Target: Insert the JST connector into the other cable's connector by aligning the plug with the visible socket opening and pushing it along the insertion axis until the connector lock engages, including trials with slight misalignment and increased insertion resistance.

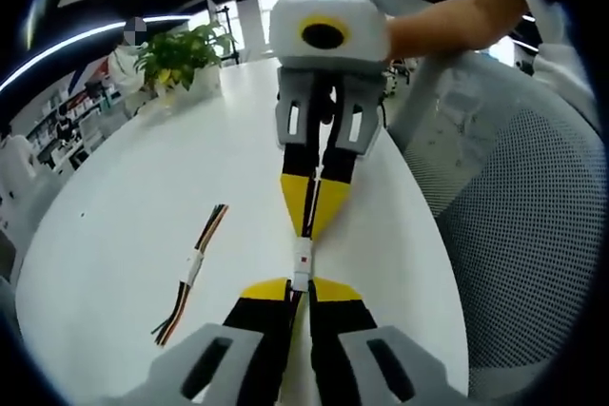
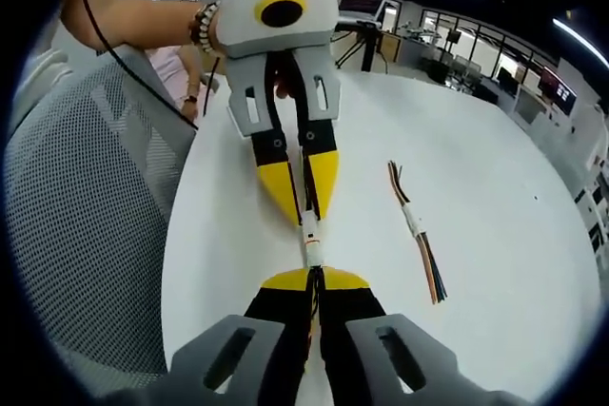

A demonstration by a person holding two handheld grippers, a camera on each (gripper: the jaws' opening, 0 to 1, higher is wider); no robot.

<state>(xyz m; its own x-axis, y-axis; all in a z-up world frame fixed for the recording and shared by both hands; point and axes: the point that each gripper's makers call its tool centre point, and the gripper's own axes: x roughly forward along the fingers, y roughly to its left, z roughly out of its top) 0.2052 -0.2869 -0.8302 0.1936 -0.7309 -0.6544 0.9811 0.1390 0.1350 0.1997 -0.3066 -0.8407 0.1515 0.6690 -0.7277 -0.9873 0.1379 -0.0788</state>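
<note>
Connectors [image 1: 302, 263] sit between your two grippers, held above the white table [image 1: 143, 235]. In the left gripper view, your left gripper [image 1: 301, 290] has its jaws pressed together on one cable end, and the right gripper [image 1: 312, 221] comes in from the top, its yellow tips pinched on the other end. The white housings meet tip to tip; you cannot tell whether the lock has caught. In the right gripper view the same joint [image 2: 310, 235] lies between the right gripper [image 2: 314, 278] and the left gripper [image 2: 304, 199]. A spare cable [image 1: 193, 271] lies on the table, well apart. A potted plant [image 1: 181, 54] stands at the far edge, a mesh chair [image 1: 514, 235] beside the table.
</note>
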